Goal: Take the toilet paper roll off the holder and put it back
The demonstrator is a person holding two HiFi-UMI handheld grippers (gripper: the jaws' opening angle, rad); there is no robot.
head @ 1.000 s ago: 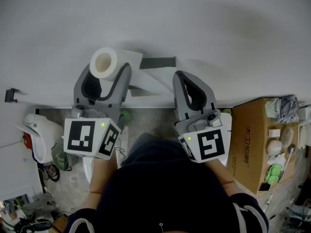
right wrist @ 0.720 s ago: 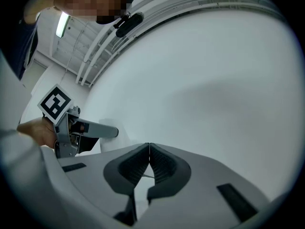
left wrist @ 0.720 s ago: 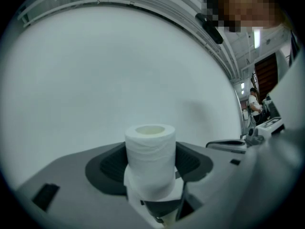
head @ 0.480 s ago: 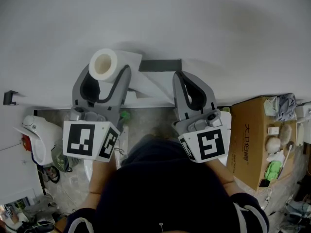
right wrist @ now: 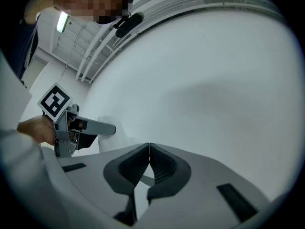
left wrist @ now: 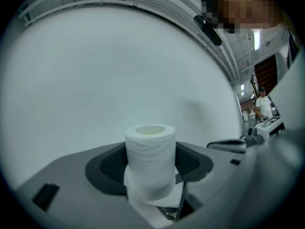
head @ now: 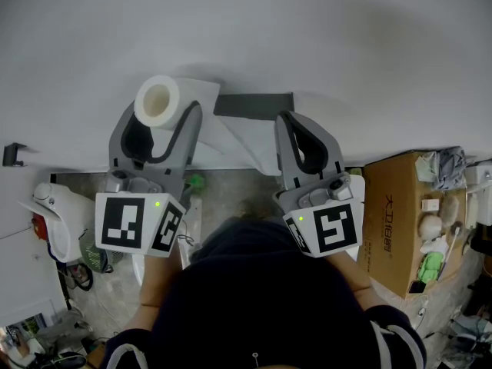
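My left gripper (head: pixel 157 121) is shut on the white toilet paper roll (head: pixel 157 102), which stands upright between its jaws, cardboard core facing up (left wrist: pixel 150 159). The roll is held in front of the white wall, left of the dark grey holder bar (head: pixel 254 104). A loose sheet of paper (head: pixel 238 133) trails from the roll toward the right, below the bar. My right gripper (head: pixel 296 129) is shut just right of that sheet, its ribbed pads (right wrist: pixel 159 163) pressed together. Whether they pinch the paper I cannot tell.
The white wall (head: pixel 307 37) fills the space straight ahead. On the floor at the right stands an open cardboard box (head: pixel 396 221) with small items beside it; a white fixture (head: pixel 61 214) sits at the left. A person (left wrist: pixel 261 101) stands far off.
My left gripper has carried the roll a little to the left, away from the holder bar, and more of the bar shows now. The right gripper has barely shifted.
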